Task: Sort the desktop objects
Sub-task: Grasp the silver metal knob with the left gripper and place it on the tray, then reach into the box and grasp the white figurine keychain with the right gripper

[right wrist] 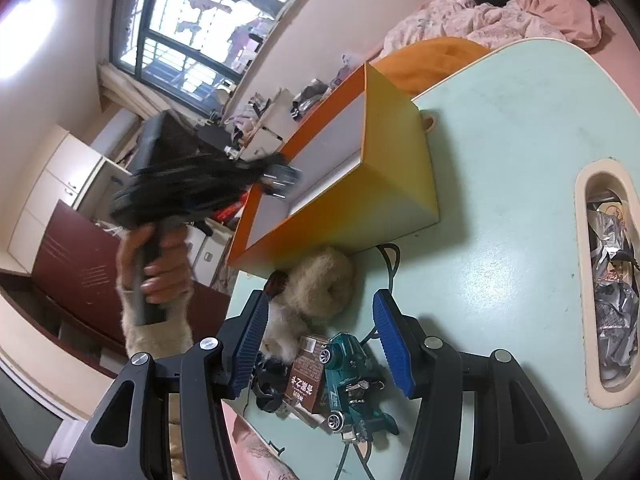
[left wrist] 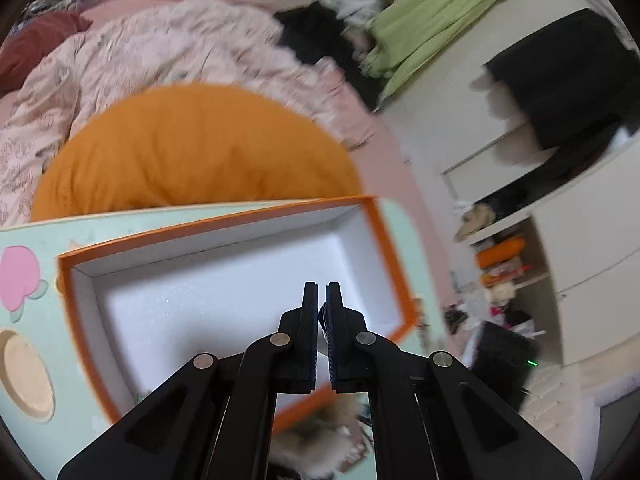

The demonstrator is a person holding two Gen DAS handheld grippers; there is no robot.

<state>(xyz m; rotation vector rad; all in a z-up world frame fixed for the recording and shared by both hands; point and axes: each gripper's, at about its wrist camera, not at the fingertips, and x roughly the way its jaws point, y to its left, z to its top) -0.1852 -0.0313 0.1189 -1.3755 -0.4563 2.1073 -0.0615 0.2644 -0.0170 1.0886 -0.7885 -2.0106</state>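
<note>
The orange-rimmed white box (left wrist: 224, 300) fills the lower middle of the left wrist view, resting on the pale green table (left wrist: 48, 236). Above it the left gripper (left wrist: 322, 304) has its fingers pressed nearly together on a thin dark item, too hidden to name. In the right wrist view, the right gripper (right wrist: 320, 340) is spread wide over a teal toy car (right wrist: 352, 384), a brown carton (right wrist: 306, 376) and a fluffy beige toy (right wrist: 320, 284).
</note>
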